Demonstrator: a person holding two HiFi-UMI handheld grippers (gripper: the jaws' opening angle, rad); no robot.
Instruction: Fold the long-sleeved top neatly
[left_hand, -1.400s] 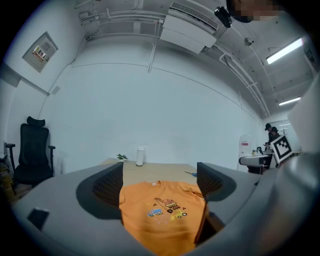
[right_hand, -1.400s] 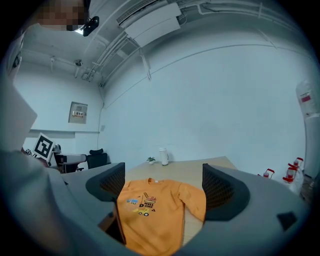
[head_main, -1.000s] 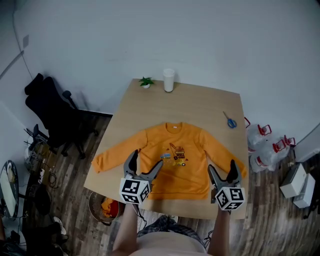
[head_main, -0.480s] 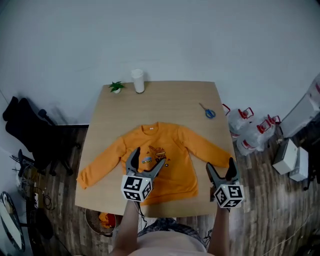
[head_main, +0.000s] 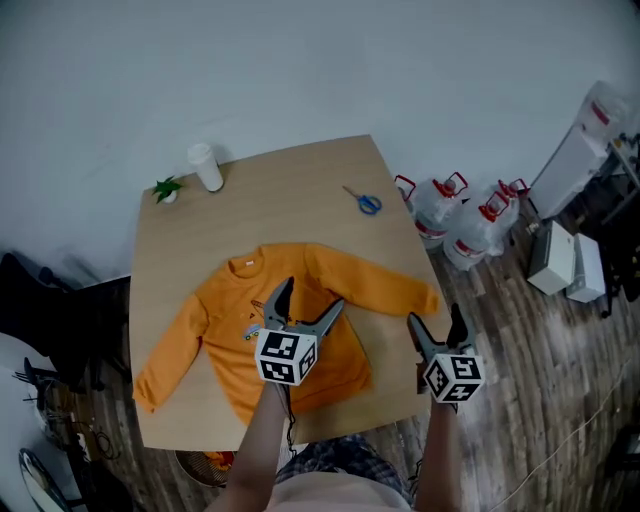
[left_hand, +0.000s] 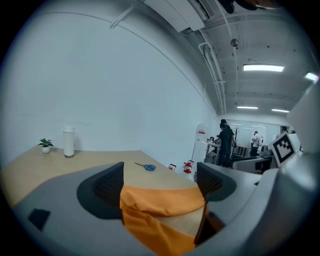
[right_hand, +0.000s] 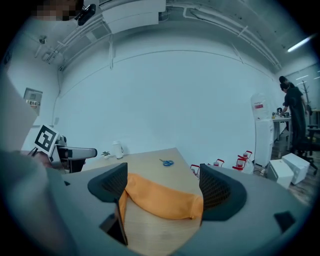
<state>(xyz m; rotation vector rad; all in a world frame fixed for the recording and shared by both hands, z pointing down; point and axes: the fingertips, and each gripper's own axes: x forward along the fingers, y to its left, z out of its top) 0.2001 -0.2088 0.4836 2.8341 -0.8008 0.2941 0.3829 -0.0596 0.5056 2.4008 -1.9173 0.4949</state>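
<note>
Grey left gripper (head_main: 312, 295) and right gripper (head_main: 435, 316), with dark ribbed pads (left_hand: 109, 184), each topped by a white cube (head_main: 287, 357) of black square markers. Below, pale shirt (head_main: 310, 497) over dark checked cloth (head_main: 330, 455).

Table (head_main: 290, 205): far half bare, open passage across the middle.
Back-left corner: cup (head_main: 207, 167) and plant (head_main: 166, 188), just beside each other.
Back-right: scissors (head_main: 366, 203), flat, well apart from cup.
Near half: top (head_main: 225, 335), sleeves spread toward both side edges.
Floor, right of table: jugs (head_main: 450, 205).
Floor, left: chair (head_main: 45, 325).
</note>
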